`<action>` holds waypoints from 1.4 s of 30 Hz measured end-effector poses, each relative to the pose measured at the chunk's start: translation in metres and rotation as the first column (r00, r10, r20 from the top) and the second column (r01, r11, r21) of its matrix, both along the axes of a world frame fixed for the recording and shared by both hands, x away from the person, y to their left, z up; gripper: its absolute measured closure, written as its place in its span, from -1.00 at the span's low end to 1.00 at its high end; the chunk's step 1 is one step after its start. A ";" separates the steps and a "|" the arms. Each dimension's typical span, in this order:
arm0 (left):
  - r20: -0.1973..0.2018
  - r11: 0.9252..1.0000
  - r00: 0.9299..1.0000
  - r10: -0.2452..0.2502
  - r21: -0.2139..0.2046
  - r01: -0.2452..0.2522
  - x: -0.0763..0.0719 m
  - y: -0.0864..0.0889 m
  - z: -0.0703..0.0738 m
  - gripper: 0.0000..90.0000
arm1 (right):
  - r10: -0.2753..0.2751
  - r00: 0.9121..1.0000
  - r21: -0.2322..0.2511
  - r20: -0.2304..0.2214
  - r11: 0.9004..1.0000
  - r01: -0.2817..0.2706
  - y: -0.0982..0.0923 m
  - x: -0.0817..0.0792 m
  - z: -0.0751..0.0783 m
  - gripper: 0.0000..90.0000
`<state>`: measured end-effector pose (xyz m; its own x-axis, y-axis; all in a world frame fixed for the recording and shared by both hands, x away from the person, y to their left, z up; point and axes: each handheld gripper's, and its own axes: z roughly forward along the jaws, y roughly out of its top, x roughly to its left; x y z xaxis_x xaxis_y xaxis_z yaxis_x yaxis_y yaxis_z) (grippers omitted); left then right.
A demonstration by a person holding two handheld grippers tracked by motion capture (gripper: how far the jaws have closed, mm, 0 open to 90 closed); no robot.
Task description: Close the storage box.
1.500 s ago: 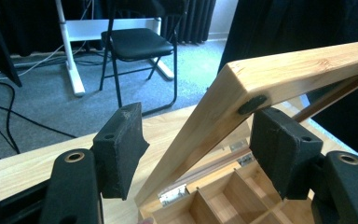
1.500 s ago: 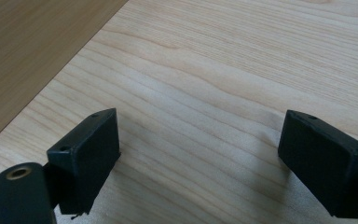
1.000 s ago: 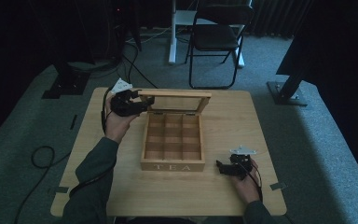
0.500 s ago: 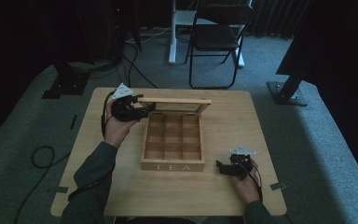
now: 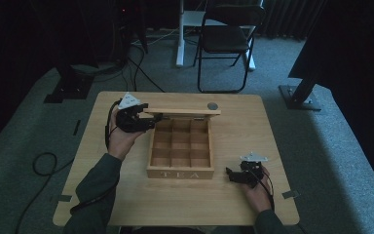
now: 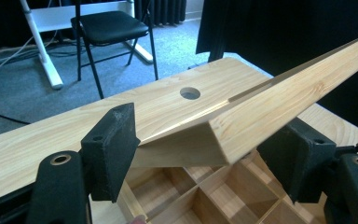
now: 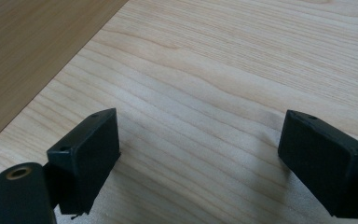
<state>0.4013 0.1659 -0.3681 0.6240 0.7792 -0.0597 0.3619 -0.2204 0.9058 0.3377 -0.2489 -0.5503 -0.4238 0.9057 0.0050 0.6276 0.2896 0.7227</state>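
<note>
A wooden tea box point(image 5: 180, 173) with several compartments stands mid-table, its lid point(image 5: 185, 112) raised at the back. My left gripper point(image 5: 151, 118) is at the lid's left end. In the left gripper view the lid's corner point(image 6: 270, 102) lies between the jaws of my left gripper point(image 6: 205, 149), which have just been opening; the pads stand off it. My right gripper point(image 5: 230, 174) rests on the table by the box's front right corner. In the right gripper view it point(image 7: 200, 158) is open over bare wood, with the box's wall point(image 7: 28, 46) at the upper left.
The light wooden table point(image 5: 253, 126) has a round hole point(image 5: 212, 106) behind the lid. A black folding chair point(image 5: 229, 39) and a white stand point(image 5: 185, 34) are on the carpet beyond the table. Cables lie on the floor at the left.
The lid has swung and now shows from above as a thin strip. My left gripper has shifted slightly toward the person at the lid's end. The right gripper has not moved.
</note>
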 end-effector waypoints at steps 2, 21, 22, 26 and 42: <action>0.001 1.000 1.000 0.010 0.008 -0.010 -0.002 -0.001 -0.001 -0.36 | 0.000 1.000 0.001 -0.001 1.000 0.000 0.000 0.000 0.000 -0.73; -0.025 0.999 0.999 0.026 -0.031 -0.027 -0.012 0.002 -0.005 -0.37 | 0.001 1.000 0.000 0.000 1.000 -0.001 0.000 0.000 0.000 -0.73; -0.026 0.999 0.999 0.027 -0.034 -0.027 -0.012 0.002 -0.005 -0.38 | 0.001 1.000 0.000 0.000 1.000 -0.001 0.000 0.000 0.000 -0.73; -0.030 0.999 0.999 0.027 -0.038 -0.028 -0.015 0.002 -0.008 -0.38 | 0.000 1.000 0.000 0.000 1.000 0.000 0.000 0.000 0.000 -0.73; -0.026 0.999 0.999 0.043 -0.027 -0.044 -0.027 0.000 -0.016 -0.38 | 0.001 1.000 0.000 0.000 1.000 -0.001 0.000 0.000 0.000 -0.73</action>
<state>0.3744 0.1658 -0.3843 0.5877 0.8032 -0.0969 0.3938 -0.1793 0.9016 0.3378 -0.2490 -0.5503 -0.4244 0.9055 0.0053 0.6274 0.2898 0.7227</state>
